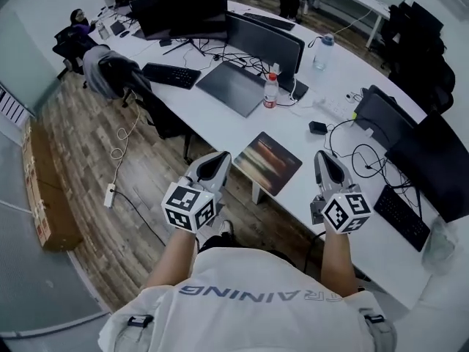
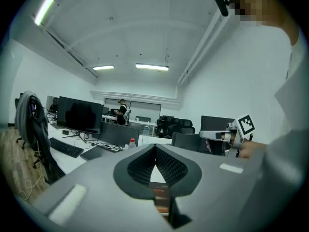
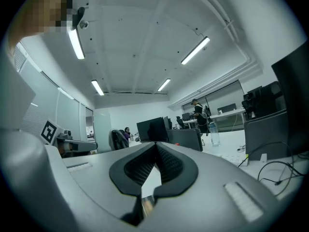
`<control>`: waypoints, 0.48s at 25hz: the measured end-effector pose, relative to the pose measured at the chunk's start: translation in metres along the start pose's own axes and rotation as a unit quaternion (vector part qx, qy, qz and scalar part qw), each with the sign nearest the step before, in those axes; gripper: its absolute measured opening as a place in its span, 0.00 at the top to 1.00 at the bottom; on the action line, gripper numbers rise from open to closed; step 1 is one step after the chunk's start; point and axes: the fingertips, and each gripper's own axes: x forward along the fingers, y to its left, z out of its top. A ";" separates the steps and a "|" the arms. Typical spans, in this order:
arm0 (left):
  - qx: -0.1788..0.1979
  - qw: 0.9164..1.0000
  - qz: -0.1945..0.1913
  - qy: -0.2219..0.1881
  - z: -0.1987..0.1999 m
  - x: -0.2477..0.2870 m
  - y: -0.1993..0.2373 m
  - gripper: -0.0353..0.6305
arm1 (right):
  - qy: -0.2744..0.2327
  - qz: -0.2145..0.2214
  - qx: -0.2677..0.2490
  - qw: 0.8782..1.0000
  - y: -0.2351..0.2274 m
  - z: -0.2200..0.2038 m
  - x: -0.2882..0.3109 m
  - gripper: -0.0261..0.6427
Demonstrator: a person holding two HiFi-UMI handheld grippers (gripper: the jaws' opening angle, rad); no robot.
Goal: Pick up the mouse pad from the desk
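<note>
The mouse pad [image 1: 267, 163], dark with orange and green streaks, lies flat at the near edge of the white desk [image 1: 220, 127]. My left gripper [image 1: 218, 160] hangs just left of the pad over the floor, jaws shut and empty. My right gripper [image 1: 325, 160] is just right of the pad over the desk edge, jaws shut and empty too. In the left gripper view a strip of the mouse pad [image 2: 161, 197] shows below the closed left gripper [image 2: 155, 149]. The right gripper [image 3: 155, 146] points level across the desk with nothing between its pads.
A red-capped bottle [image 1: 270, 91], a dark desk mat [image 1: 233, 86], a keyboard [image 1: 171, 75] and monitors [image 1: 264, 42] sit beyond the pad. Black cables [image 1: 359, 156] and another keyboard [image 1: 401, 216] lie to the right. A chair with a jacket [image 1: 121, 75] stands left.
</note>
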 end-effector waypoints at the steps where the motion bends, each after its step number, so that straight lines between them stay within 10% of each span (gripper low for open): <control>1: 0.002 1.000 -0.013 0.002 0.002 0.008 0.007 0.94 | -0.002 -0.011 0.000 1.000 -0.001 0.002 0.006 0.94; 12: -0.003 0.990 -0.130 0.046 -0.006 0.078 0.060 0.94 | 0.011 -0.137 0.023 0.990 -0.009 -0.014 0.036 0.94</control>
